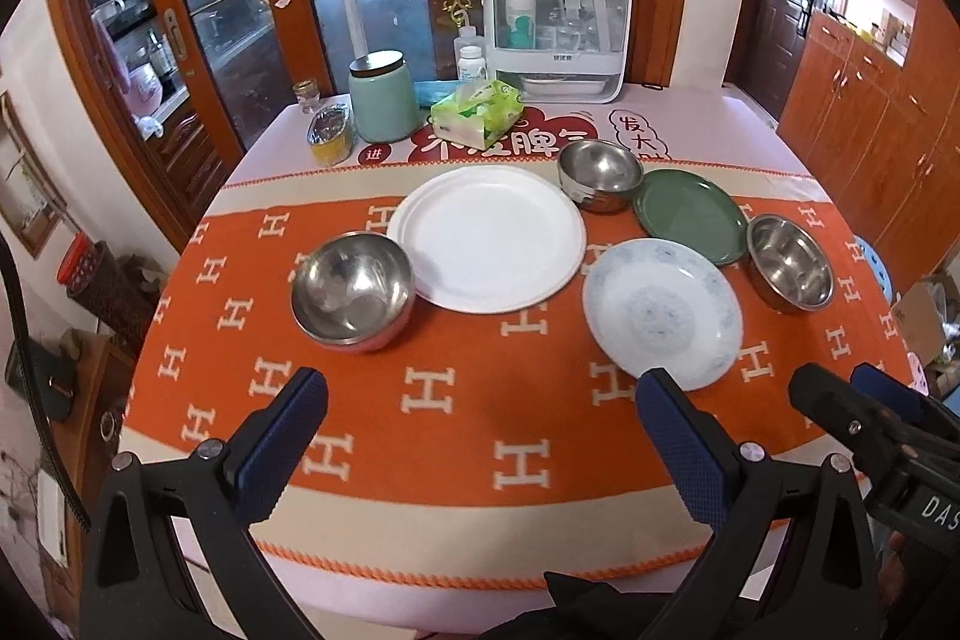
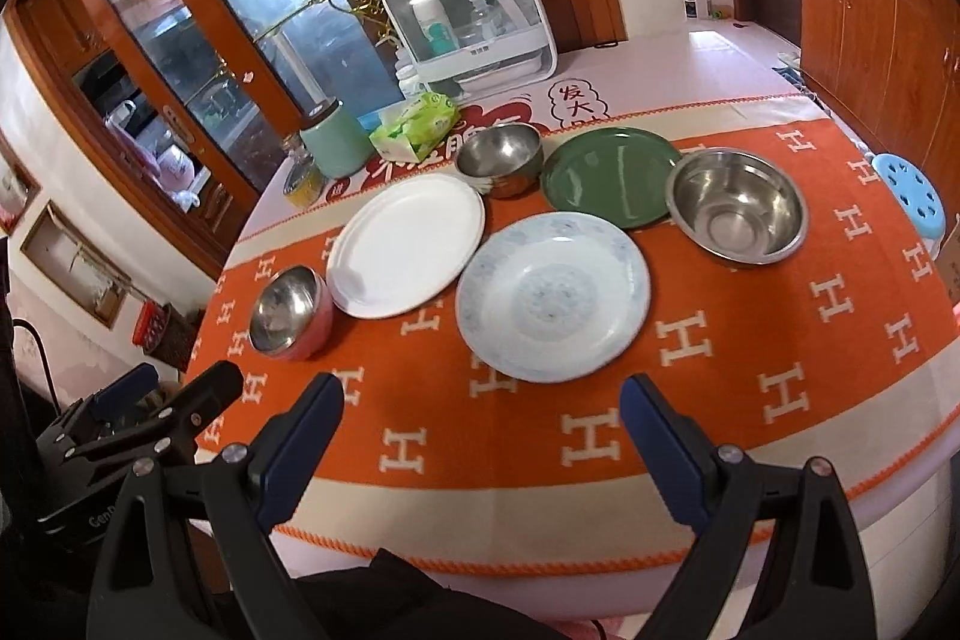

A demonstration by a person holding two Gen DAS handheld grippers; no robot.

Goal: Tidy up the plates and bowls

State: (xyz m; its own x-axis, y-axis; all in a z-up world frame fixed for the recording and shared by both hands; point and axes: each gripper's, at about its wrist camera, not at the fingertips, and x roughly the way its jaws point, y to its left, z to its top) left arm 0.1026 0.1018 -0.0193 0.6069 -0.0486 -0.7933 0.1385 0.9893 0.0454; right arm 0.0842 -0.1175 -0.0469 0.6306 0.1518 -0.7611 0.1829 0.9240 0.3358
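Note:
On the orange cloth (image 1: 456, 436) lie a white plate (image 1: 489, 235) (image 2: 408, 244), a blue-patterned plate (image 1: 663, 310) (image 2: 552, 292) and a green plate (image 1: 690, 214) (image 2: 612, 175). Three steel bowls stand among them: left (image 1: 354, 289) (image 2: 288, 310), back (image 1: 600, 172) (image 2: 501, 154), right (image 1: 789, 259) (image 2: 735, 205). My left gripper (image 1: 480, 394) is open and empty, above the cloth near the front edge. My right gripper (image 2: 483, 400) is open and empty, just in front of the patterned plate; it also shows in the left wrist view (image 1: 852, 400).
At the back of the table stand a mint canister (image 1: 384, 97), a green tissue pack (image 1: 477, 112), a small yellow jar (image 1: 330, 133) and a white storage box with bottles (image 1: 558, 22). Glass doors stand behind. A blue stool (image 2: 906, 190) is to the right.

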